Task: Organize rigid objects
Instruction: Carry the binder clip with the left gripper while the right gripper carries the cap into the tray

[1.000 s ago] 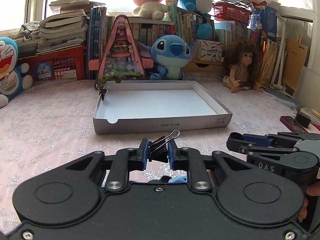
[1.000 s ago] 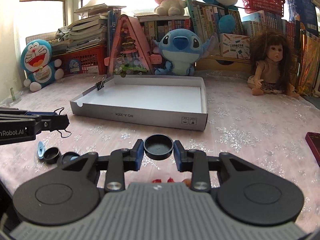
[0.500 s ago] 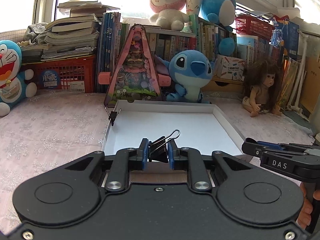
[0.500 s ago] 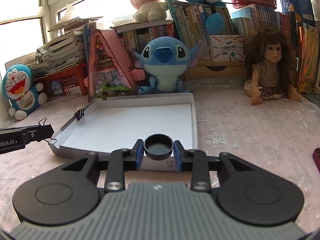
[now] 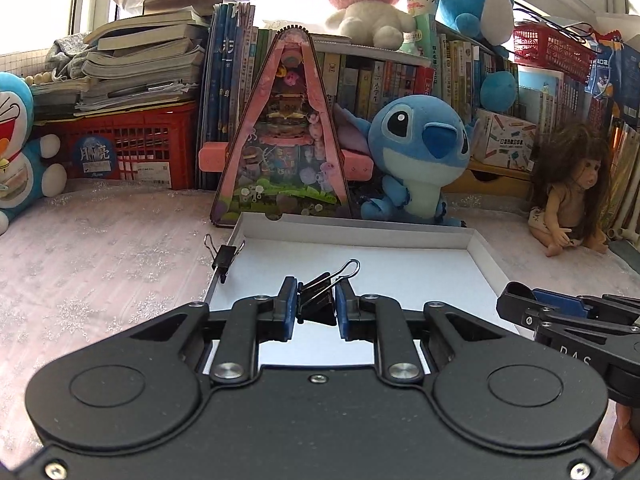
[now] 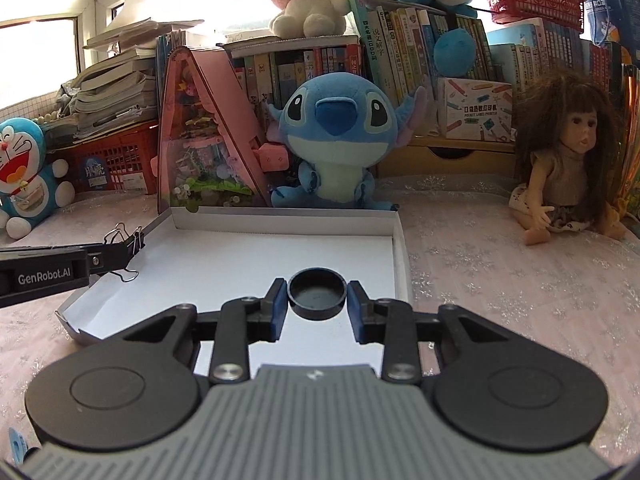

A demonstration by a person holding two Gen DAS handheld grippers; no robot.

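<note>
My left gripper (image 5: pixel 316 308) is shut on a black binder clip (image 5: pixel 320 294) and holds it above the near left part of a shallow white cardboard tray (image 5: pixel 360 232). My right gripper (image 6: pixel 317 304) is shut on a round black cap (image 6: pixel 317 294) and holds it above the tray's (image 6: pixel 280 222) near right part. A second black binder clip (image 5: pixel 225 256) is clipped on the tray's left wall. The left gripper shows at the left of the right wrist view (image 6: pixel 116 258), and the right gripper shows at the right of the left wrist view (image 5: pixel 520 300).
Behind the tray stand a pink triangular toy house (image 5: pixel 284 140), a blue Stitch plush (image 5: pixel 416 152) and a doll (image 6: pixel 568 160). A Doraemon plush (image 6: pixel 24 176) and a red crate (image 5: pixel 132 148) are at the back left. Books line the back wall. The table has a pink snowflake cloth (image 6: pixel 500 280).
Both grippers have moved forward from in front of the tray to above it, each still holding its object. The tray now fills the near middle of both views.
</note>
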